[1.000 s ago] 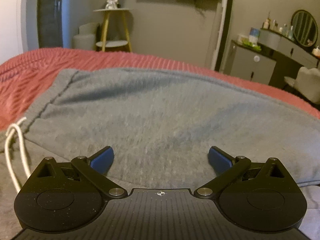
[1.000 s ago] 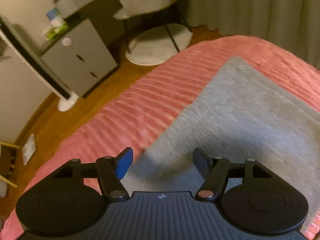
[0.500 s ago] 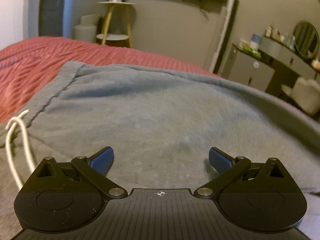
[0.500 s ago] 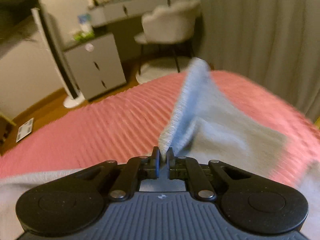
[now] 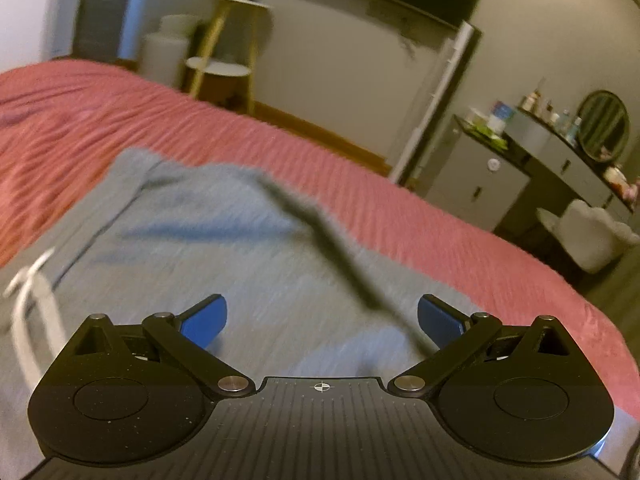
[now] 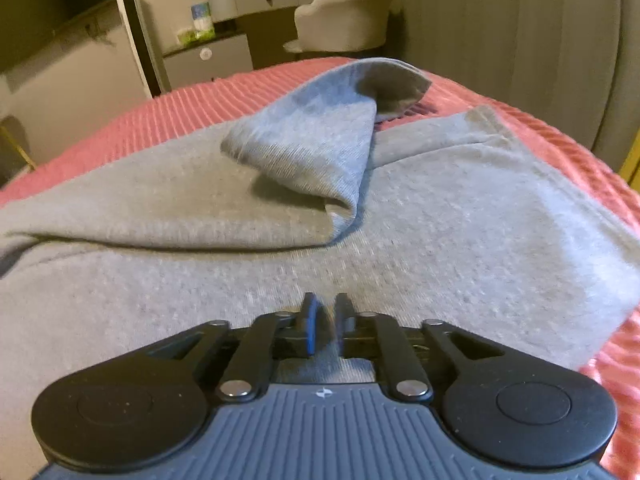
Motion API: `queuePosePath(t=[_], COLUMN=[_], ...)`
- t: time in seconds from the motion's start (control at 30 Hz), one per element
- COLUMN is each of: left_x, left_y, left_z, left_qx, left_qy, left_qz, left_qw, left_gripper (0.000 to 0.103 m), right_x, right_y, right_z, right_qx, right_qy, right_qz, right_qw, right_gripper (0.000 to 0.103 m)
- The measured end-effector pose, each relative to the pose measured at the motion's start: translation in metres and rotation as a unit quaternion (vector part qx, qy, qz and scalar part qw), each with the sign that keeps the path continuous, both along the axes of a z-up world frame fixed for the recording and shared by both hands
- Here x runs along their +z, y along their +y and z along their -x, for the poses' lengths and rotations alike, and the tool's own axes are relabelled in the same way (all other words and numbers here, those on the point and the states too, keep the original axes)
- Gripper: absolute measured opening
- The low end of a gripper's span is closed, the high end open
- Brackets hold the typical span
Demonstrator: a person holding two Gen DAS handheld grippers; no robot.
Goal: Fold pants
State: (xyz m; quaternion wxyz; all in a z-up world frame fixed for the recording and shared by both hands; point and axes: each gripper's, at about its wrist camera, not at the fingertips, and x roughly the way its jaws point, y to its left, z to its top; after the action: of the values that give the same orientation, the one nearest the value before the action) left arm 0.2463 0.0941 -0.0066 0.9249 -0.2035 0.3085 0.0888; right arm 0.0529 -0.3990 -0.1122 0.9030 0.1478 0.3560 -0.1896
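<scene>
Grey pants [image 6: 440,240] lie flat on the red bedspread [image 6: 200,108], leg end flopped back over itself ahead of the right gripper [image 6: 324,320]. Its jaws are nearly shut, a narrow gap showing; whether fabric is pinched, can't tell. Left gripper [image 5: 322,316] is wide open, empty, over the waistband end by the drawstring [image 5: 28,304].

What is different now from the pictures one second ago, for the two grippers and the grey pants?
The right gripper went from open jaws to nearly shut ones, seemingly pinching the grey fleece pants. The far leg end, flat before, now lies folded back over the rest. The left gripper stayed open and holds nothing, near the white drawstring. The ribbed pink bedspread is unchanged.
</scene>
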Motion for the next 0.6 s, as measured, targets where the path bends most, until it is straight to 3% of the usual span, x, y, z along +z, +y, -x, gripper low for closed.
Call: queuePosePath(t=[0.07,0.1,0.13,0.17,0.23,0.33,0.43,0.5,0.53,0.6], left_x=[0.007,0.009,0.009,0.006,-0.002,-0.016,-0.029,-0.034,-0.036,-0.039], left_y=[0.000,0.000,0.000,-0.002,-0.002,-0.002,-0.006,-0.009,-0.010,-0.014], left_z=[-0.026,-0.043,-0.058,-0.073,-0.097,-0.122,-0.136,-0.140,-0.141,-0.144], left_qx=[0.001,-0.007,-0.011,-0.011,-0.008,-0.015,-0.028,-0.031,-0.035,-0.052], left_qy=[0.015,0.018,0.029,0.045,0.081,0.117,0.128,0.123,0.116,0.113], left_qz=[0.000,0.003,0.004,0.004,0.001,0.011,0.018,0.016,0.015,0.016], left_qw=[0.9999,0.9998,0.9995,0.9989,0.9967,0.9929,0.9912,0.9918,0.9925,0.9922], left_gripper=[0.103,0.103,0.103,0.103,0.100,0.076,0.071,0.066,0.060,0.049], right_x=[-0.003,-0.003,-0.005,-0.008,-0.008,-0.001,0.012,0.018,0.020,0.025], right_y=[-0.002,-0.002,-0.003,0.000,0.011,0.028,0.041,0.042,0.036,0.021], right_z=[0.004,0.002,0.000,-0.004,-0.015,-0.031,-0.033,-0.037,-0.042,-0.051], right_qx=[0.018,0.035,0.058,0.069,0.077,0.099,0.100,0.096,0.083,0.065], right_qy=[-0.017,-0.029,-0.040,-0.038,-0.008,0.036,0.017,0.000,-0.015,-0.029], right_qz=[-0.023,-0.038,-0.057,-0.062,-0.023,0.048,0.171,0.215,0.222,0.186], right_qw=[0.999,0.998,0.996,0.995,0.997,0.993,0.980,0.972,0.972,0.980], right_gripper=[0.048,0.078,0.097,0.097,0.097,0.097,0.097,0.097,0.097,0.096])
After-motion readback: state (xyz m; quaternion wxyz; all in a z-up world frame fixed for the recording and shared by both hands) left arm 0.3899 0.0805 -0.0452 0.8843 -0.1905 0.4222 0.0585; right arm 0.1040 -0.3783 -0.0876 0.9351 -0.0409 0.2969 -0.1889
